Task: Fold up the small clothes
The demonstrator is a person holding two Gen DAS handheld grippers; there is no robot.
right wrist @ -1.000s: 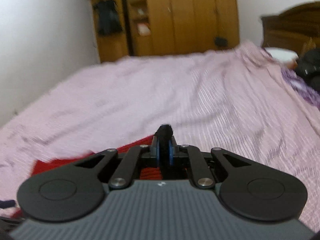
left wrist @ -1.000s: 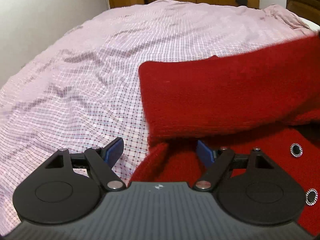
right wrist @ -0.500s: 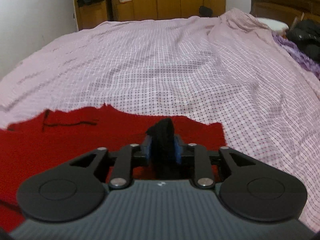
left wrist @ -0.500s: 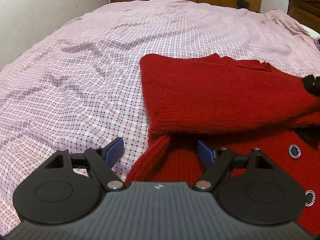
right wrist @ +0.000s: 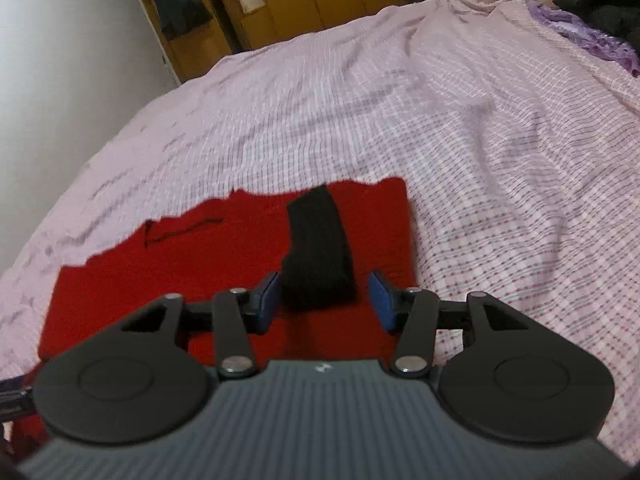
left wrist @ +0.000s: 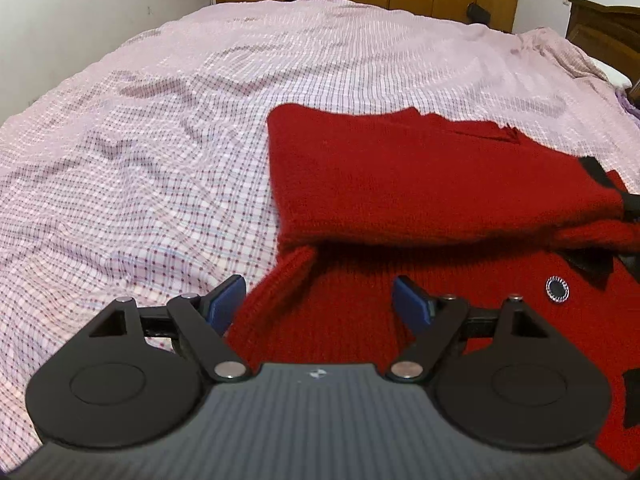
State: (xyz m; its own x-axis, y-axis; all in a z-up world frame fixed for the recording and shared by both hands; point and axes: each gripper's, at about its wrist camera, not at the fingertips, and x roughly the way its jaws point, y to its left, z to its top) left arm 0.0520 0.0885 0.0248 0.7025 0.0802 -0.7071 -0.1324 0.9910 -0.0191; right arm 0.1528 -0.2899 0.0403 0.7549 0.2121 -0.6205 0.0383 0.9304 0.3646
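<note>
1 garment is under inspection: a red knitted cardigan (left wrist: 420, 184) laid on the bed (left wrist: 160, 140), over its checked pink cover. 1 fold is judged complete, a red panel having been brought across the body, with its black cuff (right wrist: 318, 248) resting on top. The buttoned front (left wrist: 558, 289) nearest the left tool (left wrist: 320, 302) is still exposed, so at least 1 further fold is judged outstanding.

The left tool is held wide apart over the near ribbed edge, with nothing clamped. The right tool (right wrist: 322, 300) is opening; the cuff stands between its pads, touched by the left pad but clear of the right, and is no longer gripped.

Against the frame 1 second earlier, the right tool was then closed on the cuff and carried higher; the panel, then blurred in transit, is now seen settled flat
</note>
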